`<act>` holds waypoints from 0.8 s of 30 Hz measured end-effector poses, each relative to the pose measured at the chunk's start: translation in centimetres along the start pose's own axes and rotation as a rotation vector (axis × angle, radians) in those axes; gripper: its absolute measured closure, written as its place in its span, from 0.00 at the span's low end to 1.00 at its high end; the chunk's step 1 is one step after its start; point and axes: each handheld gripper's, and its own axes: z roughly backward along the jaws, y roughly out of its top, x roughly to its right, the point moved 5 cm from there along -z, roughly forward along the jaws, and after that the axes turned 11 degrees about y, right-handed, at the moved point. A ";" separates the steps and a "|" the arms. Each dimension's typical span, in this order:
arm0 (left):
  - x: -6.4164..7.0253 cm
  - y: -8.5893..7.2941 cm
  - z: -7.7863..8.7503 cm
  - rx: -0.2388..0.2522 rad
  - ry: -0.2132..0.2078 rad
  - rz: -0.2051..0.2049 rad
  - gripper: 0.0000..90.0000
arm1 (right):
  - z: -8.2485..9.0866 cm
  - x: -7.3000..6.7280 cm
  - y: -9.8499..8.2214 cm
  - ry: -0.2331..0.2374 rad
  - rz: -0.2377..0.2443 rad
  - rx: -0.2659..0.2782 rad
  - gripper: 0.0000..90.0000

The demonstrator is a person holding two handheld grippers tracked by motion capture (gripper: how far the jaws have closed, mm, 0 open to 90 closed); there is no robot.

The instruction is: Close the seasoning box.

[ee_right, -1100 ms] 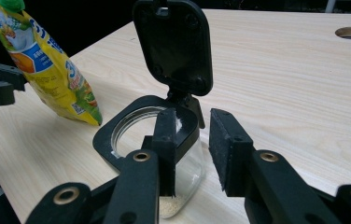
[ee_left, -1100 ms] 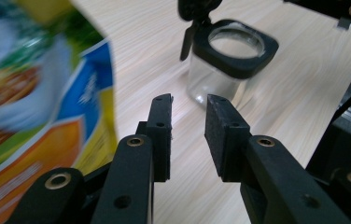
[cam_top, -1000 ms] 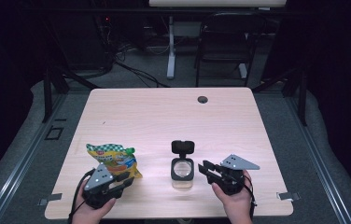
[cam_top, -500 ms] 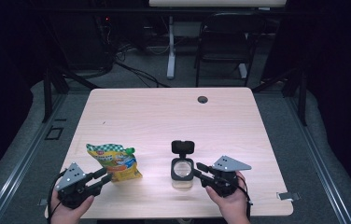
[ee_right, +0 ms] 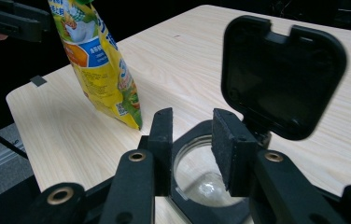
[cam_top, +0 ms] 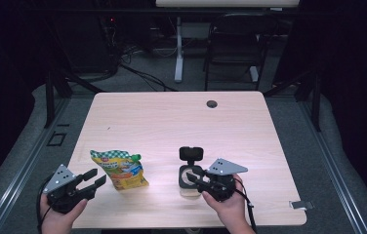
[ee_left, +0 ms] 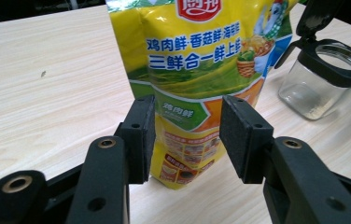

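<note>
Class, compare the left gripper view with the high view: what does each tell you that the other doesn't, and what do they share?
Left gripper view: readable blue characters on the yellow pouch and the clear glass wall of the jar. High view: the right gripper at the jar's mouth, its jaws just having been opening and apparently not clamping it, a dark hole near the table's far edge, and a chair beyond. Shared: pouch, jar with lid up, wooden table, and the left gripper, whose jaws have just been opening, the pouch ahead, unpressed.

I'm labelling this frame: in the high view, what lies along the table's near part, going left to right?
Left gripper → yellow pouch → glass jar with its black lid flipped up → right gripper, reaching the jar's rim.
</note>
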 end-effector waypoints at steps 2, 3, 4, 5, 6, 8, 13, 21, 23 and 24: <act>-0.1 0.1 0.0 0.009 -0.001 0.004 0.62 | -0.3 -0.1 0.2 0.005 0.007 -0.004 0.77; -0.1 0.1 0.0 0.009 -0.001 0.004 0.62 | -0.3 -0.1 0.2 0.005 0.007 -0.004 0.77; -0.3 0.2 0.0 0.007 0.004 0.003 0.61 | -0.7 -0.3 0.4 0.013 0.009 0.001 0.77; -0.3 0.2 0.0 0.007 0.004 0.003 0.61 | -0.7 -0.3 0.4 0.013 0.009 0.001 0.77; -0.5 0.3 0.0 0.012 0.013 0.006 0.61 | -1.3 -0.5 0.6 0.024 0.017 0.000 0.77; -0.5 0.4 0.0 0.008 0.017 0.006 0.60 | -1.5 -0.6 0.7 0.028 0.018 0.004 0.77; -0.6 0.4 -0.2 0.012 0.020 0.000 0.60 | -3.5 -1.2 1.3 0.058 0.037 -0.001 0.79; -0.7 -0.1 -0.5 0.009 0.023 0.004 0.61 | -6.4 -2.3 2.8 0.127 0.050 0.009 0.81; -0.8 -0.3 -0.5 -0.002 0.022 0.002 0.61 | -6.6 -2.5 3.0 0.134 0.057 0.003 0.82; -0.8 -0.3 -0.5 -0.001 0.024 0.008 0.61 | -7.1 -2.7 3.1 0.139 0.063 0.000 0.83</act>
